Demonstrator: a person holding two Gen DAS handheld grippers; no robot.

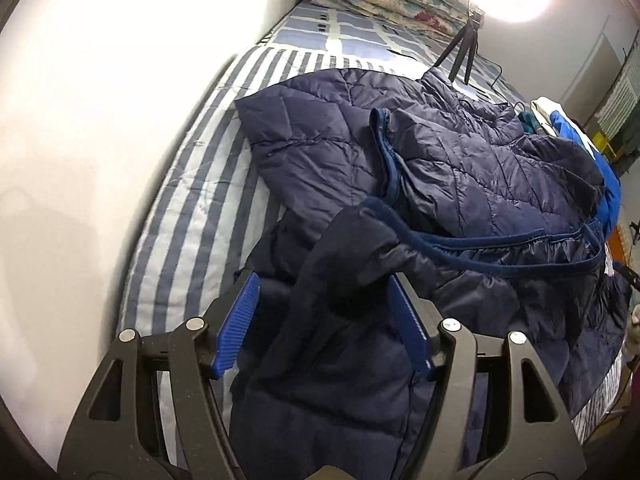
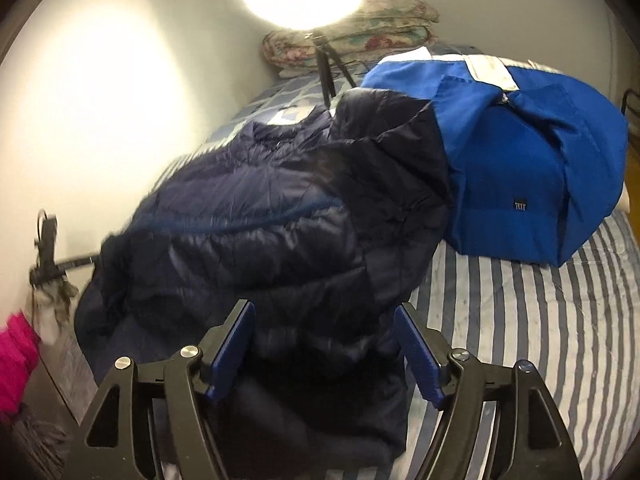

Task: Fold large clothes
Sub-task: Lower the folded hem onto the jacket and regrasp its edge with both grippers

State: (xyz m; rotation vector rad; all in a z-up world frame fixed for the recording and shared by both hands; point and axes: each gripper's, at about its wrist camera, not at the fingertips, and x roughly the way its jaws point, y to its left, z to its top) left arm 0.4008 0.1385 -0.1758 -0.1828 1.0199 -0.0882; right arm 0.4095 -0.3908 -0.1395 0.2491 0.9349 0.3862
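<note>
Lying rumpled across the striped bed [image 1: 188, 184], the navy puffer jacket [image 1: 460, 168] looks only partly folded: one quilted panel is turned over itself, but edges and trim sprawl unevenly, so squaring and the final folds seem left to do. The left tool [image 1: 324, 320] stands wide with dark fabric lying between its pads, not pinched. The right tool [image 2: 324, 344] is likewise wide over the jacket's near hem. A folded blue garment [image 2: 520, 152] sits just beside it. No containers appear.
</note>
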